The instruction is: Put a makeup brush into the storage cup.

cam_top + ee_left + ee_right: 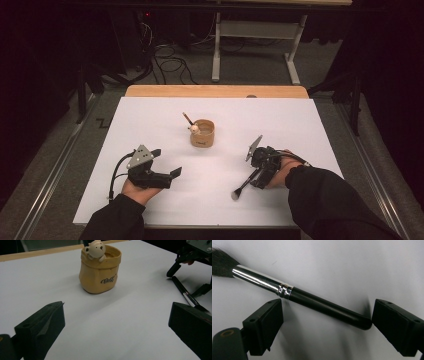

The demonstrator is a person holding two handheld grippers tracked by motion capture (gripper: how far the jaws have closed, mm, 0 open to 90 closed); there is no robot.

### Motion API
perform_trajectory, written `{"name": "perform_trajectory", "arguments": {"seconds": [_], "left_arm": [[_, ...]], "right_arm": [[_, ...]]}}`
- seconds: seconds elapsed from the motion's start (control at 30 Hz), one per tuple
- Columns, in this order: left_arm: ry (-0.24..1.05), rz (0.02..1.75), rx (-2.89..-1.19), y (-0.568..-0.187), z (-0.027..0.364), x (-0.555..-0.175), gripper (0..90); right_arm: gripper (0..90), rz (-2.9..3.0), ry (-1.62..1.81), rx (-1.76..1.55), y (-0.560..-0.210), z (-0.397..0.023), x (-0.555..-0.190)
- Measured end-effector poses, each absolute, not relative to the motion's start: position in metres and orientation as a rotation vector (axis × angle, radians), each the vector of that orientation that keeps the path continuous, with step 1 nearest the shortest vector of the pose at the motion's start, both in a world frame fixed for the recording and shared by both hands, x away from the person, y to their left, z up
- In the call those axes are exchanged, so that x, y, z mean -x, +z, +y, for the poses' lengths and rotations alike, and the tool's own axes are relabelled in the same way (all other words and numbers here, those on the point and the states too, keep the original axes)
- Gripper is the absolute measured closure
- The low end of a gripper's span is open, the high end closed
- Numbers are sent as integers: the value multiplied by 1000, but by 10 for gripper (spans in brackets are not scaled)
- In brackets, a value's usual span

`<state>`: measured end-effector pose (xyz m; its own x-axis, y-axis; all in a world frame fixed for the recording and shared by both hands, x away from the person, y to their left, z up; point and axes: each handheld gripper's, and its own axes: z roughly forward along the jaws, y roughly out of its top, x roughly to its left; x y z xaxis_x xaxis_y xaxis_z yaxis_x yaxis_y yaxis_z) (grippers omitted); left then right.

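right claw (pixel 325 322) hangs over the brush (pixel 294 300), jaws wide either side of its black handle, one pad at the handle's end, not gripping. brush lies flat on the white tabletop (pixel 165 200), near edge. left claw (pixel 167 175) rests wide, holding nothing. farther off, the tan bear cup (pixel 202 133) stands mid-tabletop.

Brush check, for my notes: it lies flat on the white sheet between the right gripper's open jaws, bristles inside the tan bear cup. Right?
Not quite. The brush lies between the right gripper's open jaws, but its bristles rest on the white sheet, apart from the tan bear cup, as the high view shows.
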<state>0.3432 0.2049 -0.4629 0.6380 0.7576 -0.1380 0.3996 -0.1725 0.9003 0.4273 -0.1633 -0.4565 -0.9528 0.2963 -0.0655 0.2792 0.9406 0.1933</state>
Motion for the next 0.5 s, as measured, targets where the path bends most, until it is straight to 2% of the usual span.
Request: {"name": "perform_trajectory", "arguments": {"seconds": [0.5], "left_arm": [[416, 937, -1789, -463, 205, -343, 12]], "right_arm": [[164, 3028, 306, -465, -457, -166, -430]]}}
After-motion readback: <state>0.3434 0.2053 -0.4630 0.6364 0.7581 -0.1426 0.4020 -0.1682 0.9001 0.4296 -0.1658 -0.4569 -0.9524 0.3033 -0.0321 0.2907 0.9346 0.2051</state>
